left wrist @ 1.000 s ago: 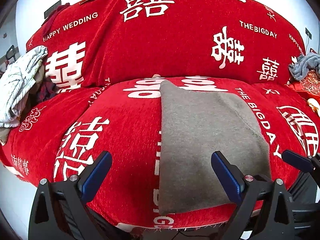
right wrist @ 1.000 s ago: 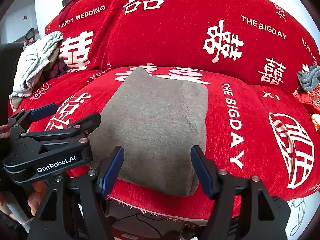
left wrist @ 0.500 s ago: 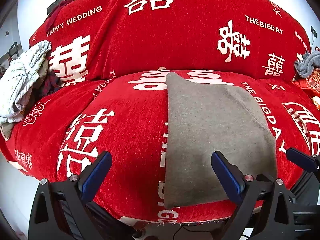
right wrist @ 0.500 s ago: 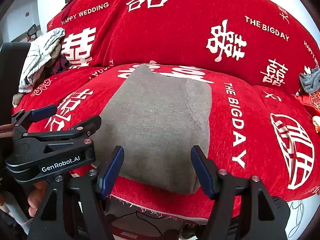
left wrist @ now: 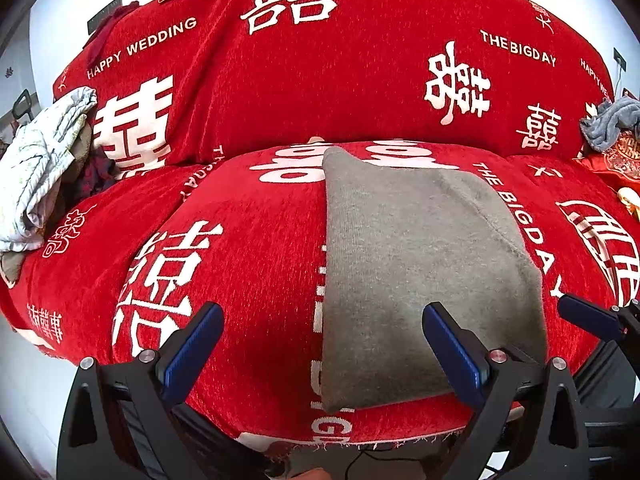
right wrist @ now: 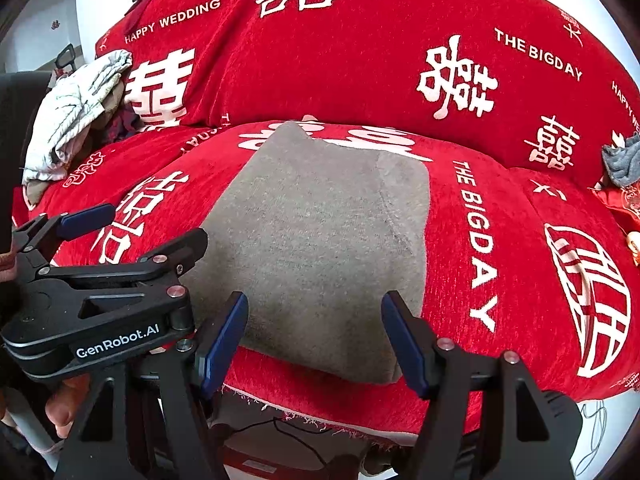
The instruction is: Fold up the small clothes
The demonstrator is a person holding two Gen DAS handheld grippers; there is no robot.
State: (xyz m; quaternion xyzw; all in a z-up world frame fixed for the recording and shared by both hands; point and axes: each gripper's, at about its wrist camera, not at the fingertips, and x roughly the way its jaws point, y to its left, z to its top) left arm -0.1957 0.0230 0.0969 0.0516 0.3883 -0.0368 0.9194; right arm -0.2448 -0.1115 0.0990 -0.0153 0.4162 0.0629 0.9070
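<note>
A grey knitted garment [left wrist: 420, 264] lies folded into a flat rectangle on the red sofa seat [left wrist: 240, 260]; it also shows in the right wrist view [right wrist: 320, 240]. My left gripper [left wrist: 320, 348] is open and empty, just in front of the garment's near left edge. My right gripper [right wrist: 314, 336] is open and empty, in front of the garment's near edge. The left gripper [right wrist: 132, 228] shows at the left of the right wrist view, beside the garment.
A pile of pale striped clothes [left wrist: 40, 168] lies at the seat's left end. A grey-blue cloth [left wrist: 612, 124] lies at the right end, next to a red cushion [left wrist: 616, 160]. The sofa's front edge [right wrist: 340, 408] is just below the grippers.
Both grippers have drifted slightly back and up from the sofa, so the garment sits a little lower in both views. Both stay open. The garment has not moved.
</note>
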